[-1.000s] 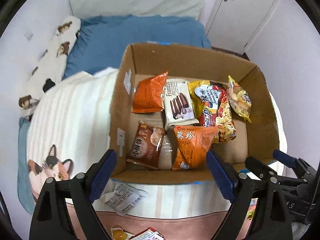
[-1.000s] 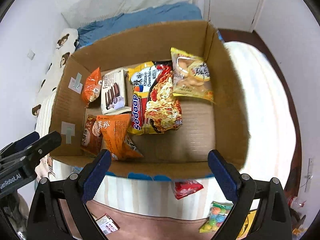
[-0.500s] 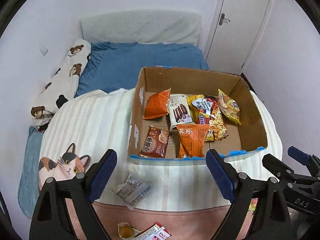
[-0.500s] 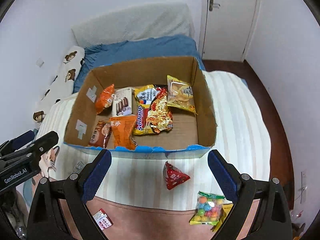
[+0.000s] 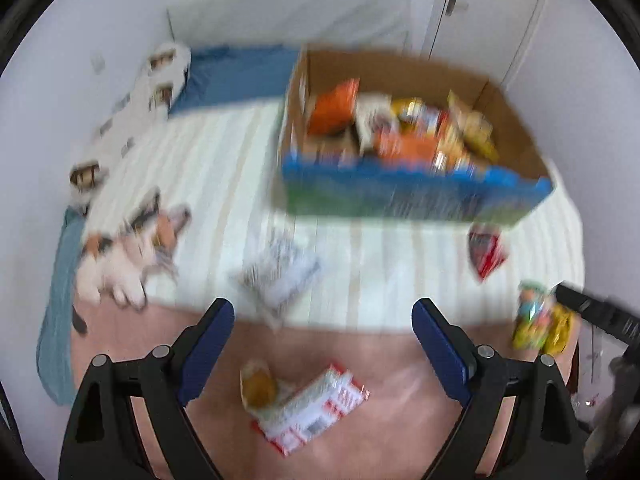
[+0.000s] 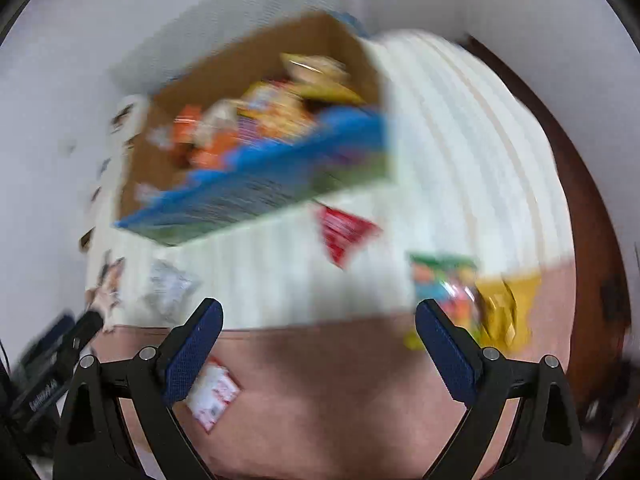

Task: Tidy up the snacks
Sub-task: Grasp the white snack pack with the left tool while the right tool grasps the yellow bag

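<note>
Here, between picks, both hand-held grippers, left and right, hang wide and empty over a bed strewn with loose snacks. A red-and-white pack lies nearest; beyond stands the part-filled box. Next likely comes lowering onto one packet. Only the right view shows the yellow bag clearly.
</note>
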`<action>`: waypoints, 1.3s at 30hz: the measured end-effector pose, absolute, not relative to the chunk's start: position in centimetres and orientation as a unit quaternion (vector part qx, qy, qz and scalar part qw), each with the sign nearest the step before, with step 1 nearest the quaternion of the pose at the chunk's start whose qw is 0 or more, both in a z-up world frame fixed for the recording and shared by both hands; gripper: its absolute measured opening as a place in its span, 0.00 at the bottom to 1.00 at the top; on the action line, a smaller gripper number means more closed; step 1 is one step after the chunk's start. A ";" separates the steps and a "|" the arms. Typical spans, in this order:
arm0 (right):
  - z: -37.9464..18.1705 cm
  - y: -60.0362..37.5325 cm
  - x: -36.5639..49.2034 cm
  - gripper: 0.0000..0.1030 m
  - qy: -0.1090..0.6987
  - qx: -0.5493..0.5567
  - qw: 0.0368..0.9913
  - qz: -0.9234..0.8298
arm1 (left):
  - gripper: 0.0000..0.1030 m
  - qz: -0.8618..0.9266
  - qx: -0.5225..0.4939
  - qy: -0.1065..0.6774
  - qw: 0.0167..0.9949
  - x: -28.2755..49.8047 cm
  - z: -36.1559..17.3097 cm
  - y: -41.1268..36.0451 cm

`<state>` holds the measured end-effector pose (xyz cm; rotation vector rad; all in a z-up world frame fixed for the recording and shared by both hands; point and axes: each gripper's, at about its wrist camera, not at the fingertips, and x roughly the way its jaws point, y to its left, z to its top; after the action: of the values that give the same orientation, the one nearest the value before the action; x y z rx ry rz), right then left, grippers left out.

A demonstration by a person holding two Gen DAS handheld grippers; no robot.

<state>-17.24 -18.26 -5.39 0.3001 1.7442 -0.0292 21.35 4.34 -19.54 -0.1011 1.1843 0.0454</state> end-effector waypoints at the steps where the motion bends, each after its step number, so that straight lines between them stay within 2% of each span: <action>1: -6.1 -19.8 -17.7 0.96 0.765 0.140 0.627 -0.035 | 0.89 0.024 -0.051 0.568 0.821 21.1 -20.6 4.5; 10: -12.2 -30.0 -20.7 0.95 0.785 0.117 0.588 -0.160 | 0.89 0.046 -0.013 0.616 0.786 20.4 -28.0 3.7; 12: -13.4 -31.0 -21.5 0.87 0.785 0.137 0.581 -0.165 | 0.89 0.048 -0.005 0.628 0.777 20.4 -29.4 3.6; 13: -13.7 -31.3 -21.8 0.79 0.785 0.143 0.579 -0.167 | 0.89 0.048 0.000 0.634 0.772 20.3 -30.1 3.5; 14: -14.1 -31.5 -22.1 0.61 0.784 0.144 0.579 -0.169 | 0.89 0.049 0.003 0.637 0.769 20.2 -30.4 3.5; 17: -14.6 -31.6 -23.1 0.56 0.786 0.140 0.580 -0.162 | 0.89 0.049 0.006 0.642 0.765 19.9 -31.0 3.6; 24: -10.0 -31.3 -23.6 0.53 0.753 0.168 0.616 -0.159 | 0.89 0.047 0.023 0.630 0.775 20.3 -28.9 5.0; 29: -7.1 -25.9 -22.4 0.53 0.749 0.165 0.637 -0.079 | 0.89 0.023 0.091 0.614 0.784 23.6 -27.1 4.8; 32: -7.5 -20.9 -21.8 0.53 0.761 0.161 0.627 -0.031 | 0.89 -0.003 0.127 0.623 0.772 26.0 -27.7 4.0; 38: -11.8 -14.7 -21.8 0.53 0.791 0.147 0.594 0.015 | 0.88 -0.027 0.187 0.648 0.737 29.2 -31.0 3.1; 39: -12.3 -14.2 -22.1 0.53 0.796 0.146 0.588 0.018 | 0.83 -0.029 0.191 0.651 0.734 29.4 -31.4 3.1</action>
<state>-22.12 -14.21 -12.31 0.3410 1.8539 0.0430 29.43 3.08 -31.38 0.4210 1.4323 -0.0628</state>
